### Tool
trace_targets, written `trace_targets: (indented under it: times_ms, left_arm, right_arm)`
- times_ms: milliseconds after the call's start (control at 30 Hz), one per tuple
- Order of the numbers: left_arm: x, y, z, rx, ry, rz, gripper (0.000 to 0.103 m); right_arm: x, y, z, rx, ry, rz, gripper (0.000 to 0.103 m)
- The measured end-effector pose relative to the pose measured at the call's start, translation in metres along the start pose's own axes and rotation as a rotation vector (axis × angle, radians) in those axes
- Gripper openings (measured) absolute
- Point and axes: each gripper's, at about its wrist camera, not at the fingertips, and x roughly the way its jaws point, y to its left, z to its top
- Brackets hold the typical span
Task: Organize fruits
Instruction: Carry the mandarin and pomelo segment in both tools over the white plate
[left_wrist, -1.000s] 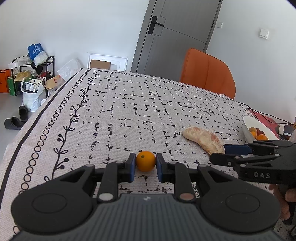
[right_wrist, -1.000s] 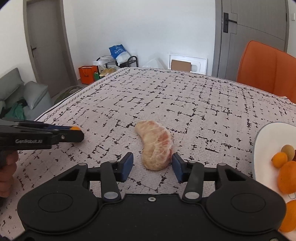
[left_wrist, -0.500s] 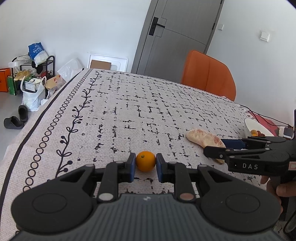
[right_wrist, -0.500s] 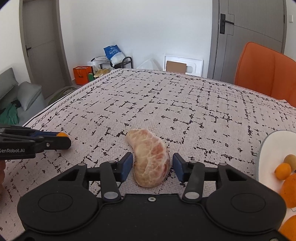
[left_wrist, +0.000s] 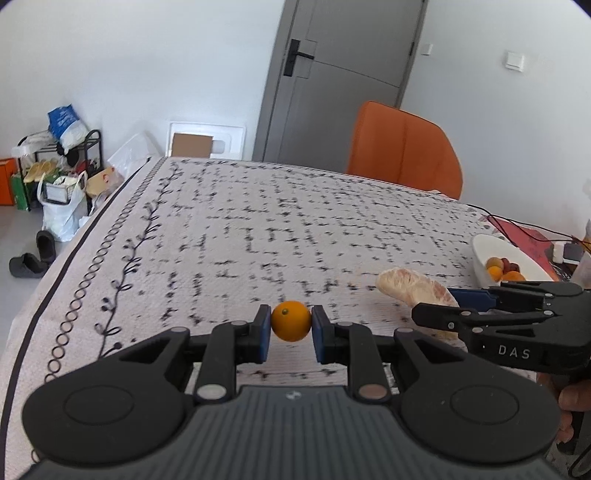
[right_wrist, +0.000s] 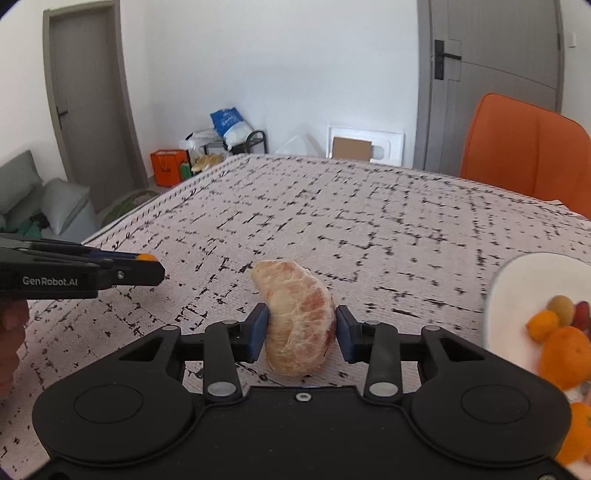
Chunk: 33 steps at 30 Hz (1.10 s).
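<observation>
Both fruits are gripped: the left gripper (left_wrist: 291, 326) pinches the small orange (left_wrist: 291, 320), the right gripper (right_wrist: 298, 334) clamps the peeled pomelo segment (right_wrist: 297, 320). Next, I think, both must travel to the white bowl (right_wrist: 517, 280) at the table's right edge.

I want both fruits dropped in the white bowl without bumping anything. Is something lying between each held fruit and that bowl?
For the pomelo segment in the right gripper, only bare tablecloth shows before the white bowl. The small orange in the left gripper has the right gripper and its segment between it and the bowl.
</observation>
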Motion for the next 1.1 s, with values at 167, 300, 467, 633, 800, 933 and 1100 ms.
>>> trace_targets:
  times_ms: [167, 300, 467, 633, 800, 933, 1100]
  left_arm:
    - [-0.001, -0.022, 0.008, 0.042, -0.010, -0.018, 0.022]
    - [-0.002, -0.040, 0.013, 0.076, -0.021, -0.036, 0.022]
    - [0.001, -0.063, 0.019, 0.114, -0.024, -0.062, 0.022]
    - [0.007, -0.088, 0.022, 0.163, -0.022, -0.089, 0.022]
    - [0.013, -0.111, 0.024, 0.197, -0.020, -0.112, 0.022]
    - [0.018, -0.129, 0.026, 0.230, -0.018, -0.130, 0.022]
    - [0.025, -0.149, 0.027, 0.262, -0.012, -0.148, 0.022]
  right_arm:
    - [-0.019, -0.015, 0.002, 0.032, -0.045, -0.014, 0.037]
    - [-0.033, -0.026, 0.002, 0.056, -0.072, -0.034, 0.037]
    - [-0.047, -0.041, -0.002, 0.080, -0.100, -0.064, 0.037]
    - [-0.063, -0.058, -0.008, 0.110, -0.127, -0.101, 0.037]
    - [-0.076, -0.076, -0.016, 0.141, -0.143, -0.137, 0.037]
    - [-0.086, -0.089, -0.022, 0.166, -0.155, -0.159, 0.037]
    - [-0.096, -0.104, -0.029, 0.189, -0.169, -0.184, 0.037]
